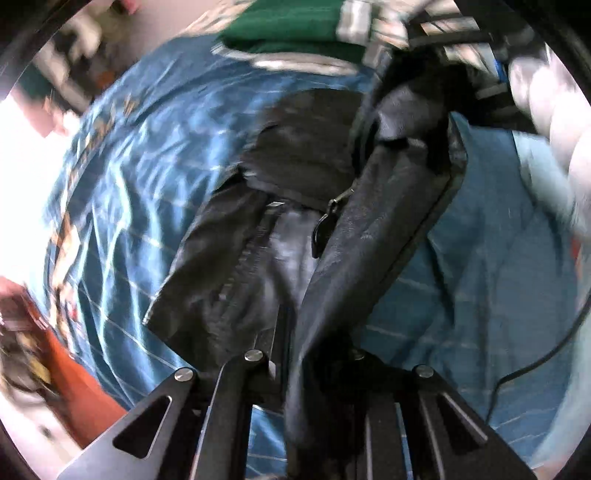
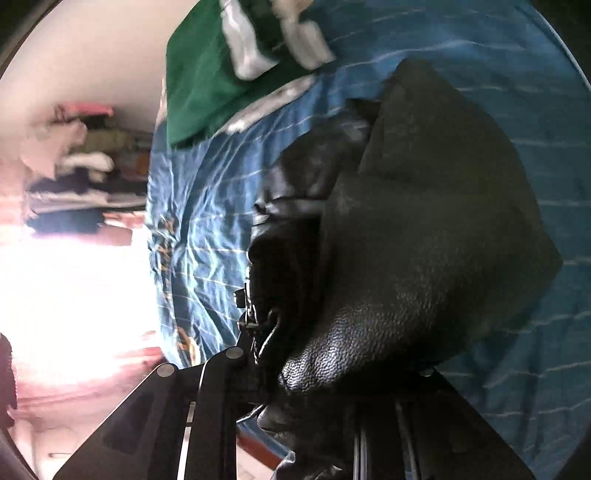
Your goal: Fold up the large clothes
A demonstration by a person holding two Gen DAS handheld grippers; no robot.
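A black leather jacket [image 1: 373,229] with a zipper pull [image 1: 325,225] hangs over a blue striped bedsheet [image 1: 140,206]. My left gripper [image 1: 295,354] is shut on a fold of the jacket, which covers the fingertips. Part of the jacket lies on the sheet below. In the right wrist view the jacket [image 2: 424,258] fills the middle and drapes over my right gripper [image 2: 295,373], which is shut on its grainy leather edge beside the zipper. The other gripper and a hand [image 1: 554,122] show at the upper right of the left wrist view.
A green folded garment [image 1: 291,26] with white pieces lies at the far end of the bed; it also shows in the right wrist view [image 2: 199,77]. Cluttered shelves [image 2: 81,173] and bright window glare are at the left. A thin cable [image 1: 535,362] crosses the sheet.
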